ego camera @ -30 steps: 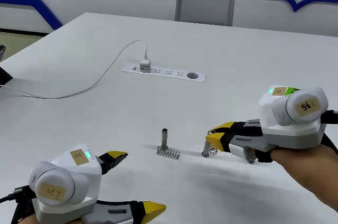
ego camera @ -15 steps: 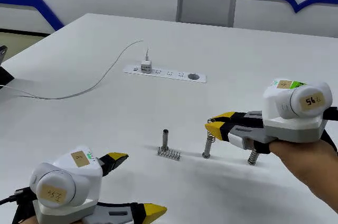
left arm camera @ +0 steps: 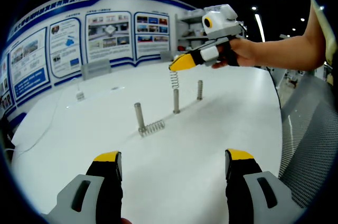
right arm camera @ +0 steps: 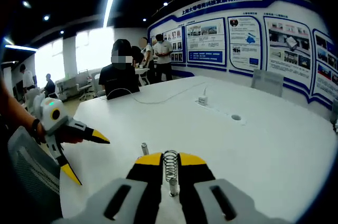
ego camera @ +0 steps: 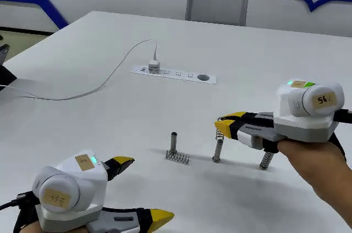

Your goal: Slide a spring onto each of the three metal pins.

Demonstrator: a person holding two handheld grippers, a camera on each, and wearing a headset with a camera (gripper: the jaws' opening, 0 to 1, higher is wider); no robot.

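The spring (right arm camera: pixel 170 163) is pinched upright in the closed jaws of the right gripper (ego camera: pixel 221 127) so its bore lines up over the tip of the middle pin (ego camera: pixel 217 153), well inside the table's (ego camera: pixel 110 112) edges. The left gripper (left arm camera: pixel 174 155) waits wide open and empty by the near edge. One second earlier the right gripper sat lower, with the spring beside the pin's base.

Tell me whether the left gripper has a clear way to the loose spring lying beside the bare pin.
Probably yes. The left gripper is open, the table between it and the loose spring looks bare, and the right gripper is off to one side at the next pin.
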